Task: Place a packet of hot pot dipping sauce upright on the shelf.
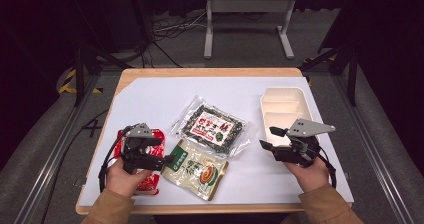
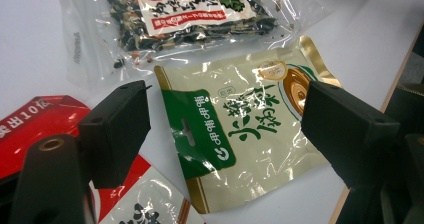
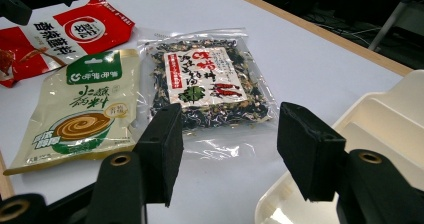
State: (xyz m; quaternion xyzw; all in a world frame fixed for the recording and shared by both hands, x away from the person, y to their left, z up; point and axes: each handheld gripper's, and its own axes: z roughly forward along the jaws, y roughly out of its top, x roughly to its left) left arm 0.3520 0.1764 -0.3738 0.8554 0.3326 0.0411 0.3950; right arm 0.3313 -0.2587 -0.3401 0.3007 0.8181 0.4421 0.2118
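The cream-and-green packet (image 1: 197,169) lies flat on the desk (image 1: 150,99), just at 3 o'clock from my left gripper (image 1: 167,160). In the left gripper view this packet (image 2: 240,129) sits between my left fingers (image 2: 117,131), which stand apart and press on nothing; whether their tips touch the foil I cannot tell. A red packet (image 1: 150,179) lies under my left hand (image 1: 122,176), its edge overlapped by the cream packet's corner. At 12 o'clock from the cream packet, touching it, lies a clear bag of dark dried mix (image 1: 212,126) with a red-and-white label. At 3 o'clock, well apart, my right gripper (image 1: 270,139) hovers beside the near end of a white compartment tray (image 1: 282,96). Its fingers (image 3: 165,149) stand apart, with nothing between them; in the right gripper view the clear bag (image 3: 207,84) lies beyond them and the tray's rim (image 3: 380,109) at 3 o'clock.
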